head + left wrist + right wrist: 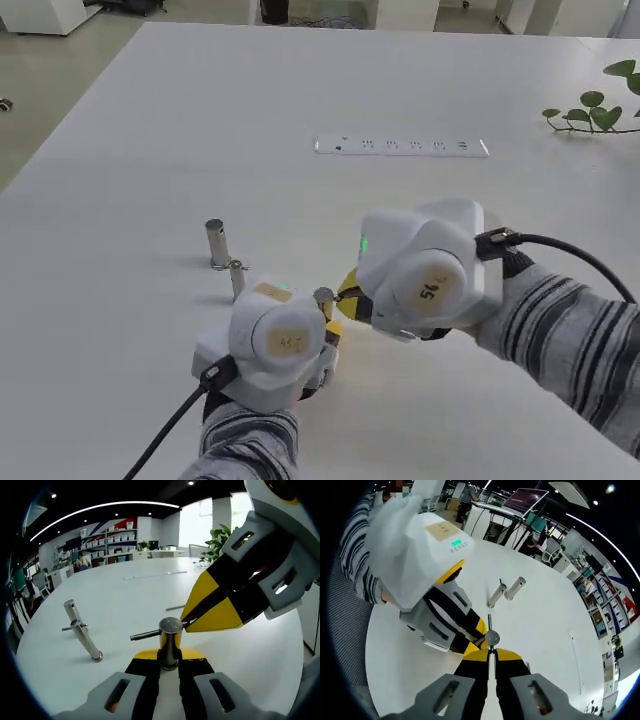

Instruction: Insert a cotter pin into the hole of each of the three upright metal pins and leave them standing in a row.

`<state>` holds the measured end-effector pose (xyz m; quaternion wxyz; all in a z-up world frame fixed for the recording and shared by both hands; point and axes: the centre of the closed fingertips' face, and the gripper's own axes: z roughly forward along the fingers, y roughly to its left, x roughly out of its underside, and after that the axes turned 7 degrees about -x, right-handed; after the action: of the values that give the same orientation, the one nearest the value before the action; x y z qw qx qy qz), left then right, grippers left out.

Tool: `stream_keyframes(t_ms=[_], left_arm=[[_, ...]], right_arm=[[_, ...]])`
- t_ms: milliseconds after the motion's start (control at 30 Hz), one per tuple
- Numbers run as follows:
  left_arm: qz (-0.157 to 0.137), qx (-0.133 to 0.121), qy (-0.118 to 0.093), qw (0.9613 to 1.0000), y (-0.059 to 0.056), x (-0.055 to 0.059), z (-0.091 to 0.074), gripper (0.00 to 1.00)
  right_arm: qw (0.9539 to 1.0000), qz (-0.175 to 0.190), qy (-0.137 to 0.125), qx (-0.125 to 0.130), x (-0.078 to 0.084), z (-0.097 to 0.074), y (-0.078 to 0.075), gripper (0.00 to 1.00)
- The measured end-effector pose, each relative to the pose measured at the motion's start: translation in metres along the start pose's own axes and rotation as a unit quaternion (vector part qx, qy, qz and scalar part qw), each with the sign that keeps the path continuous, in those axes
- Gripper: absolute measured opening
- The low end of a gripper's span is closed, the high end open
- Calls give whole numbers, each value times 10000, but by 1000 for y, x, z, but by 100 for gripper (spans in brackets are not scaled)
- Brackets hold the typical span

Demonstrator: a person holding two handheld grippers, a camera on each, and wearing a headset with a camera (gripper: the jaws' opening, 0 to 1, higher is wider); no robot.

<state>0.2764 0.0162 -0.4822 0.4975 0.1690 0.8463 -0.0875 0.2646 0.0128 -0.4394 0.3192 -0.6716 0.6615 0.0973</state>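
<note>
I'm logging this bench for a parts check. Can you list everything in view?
Table: one, white, under everything.
Metal pins: three, silver; two stand at left, the third is in the left gripper.
Cotter pins: two, silver; one through the middle pin, one at the held pin's top.
Power strip: one, white, far side.
Plant: one, green, far right.
Left gripper: white, yellow-tipped jaws shut on a metal pin.
Right gripper: white, jaws shut on a cotter pin.
Sleeves: two, striped.

White table (150,150), silvery pin (170,641), left tool (169,659) yellow-black — white body, sleeve (570,340) grey-striped
</note>
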Motion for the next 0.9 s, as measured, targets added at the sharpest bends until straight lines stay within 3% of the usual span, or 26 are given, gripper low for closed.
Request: stream_keyframes(t_ms=[200,267,333,400,433,467,533,600,900], left_arm=[[-15,-39,-22,10000,0,-1,0,9],[35,-57,-34,10000,0,-1,1,9],[-6,-72,-32,10000,0,-1,0,9],[45,-84,-15,10000,1,-1,1,9],[63,-78,-4,9999,0,-2,1,9],[62,-74,-7,10000,1,-2,1,9],[56,-46,-27,10000,1,-2,3,9],[60,4,-50,10000,2,-3,4,9],[41,-70,-44,10000,13,-8,12,9]], right_arm=[[10000,-50,-38,47,-2,-1,0,0],[9991,275,-297,86,-8,-2,1,0],[9975,511,-322,363,-5,-8,-8,2],[9935,923,-431,509,-1,-11,-11,4],[9887,1257,-567,587,0,-14,-13,6],[9870,1361,-604,605,1,-15,-14,6],[9787,1771,-679,781,11,-22,-18,7],[9777,1817,-686,795,18,-25,-17,7],[9637,2402,-650,964,44,-34,-13,9]])
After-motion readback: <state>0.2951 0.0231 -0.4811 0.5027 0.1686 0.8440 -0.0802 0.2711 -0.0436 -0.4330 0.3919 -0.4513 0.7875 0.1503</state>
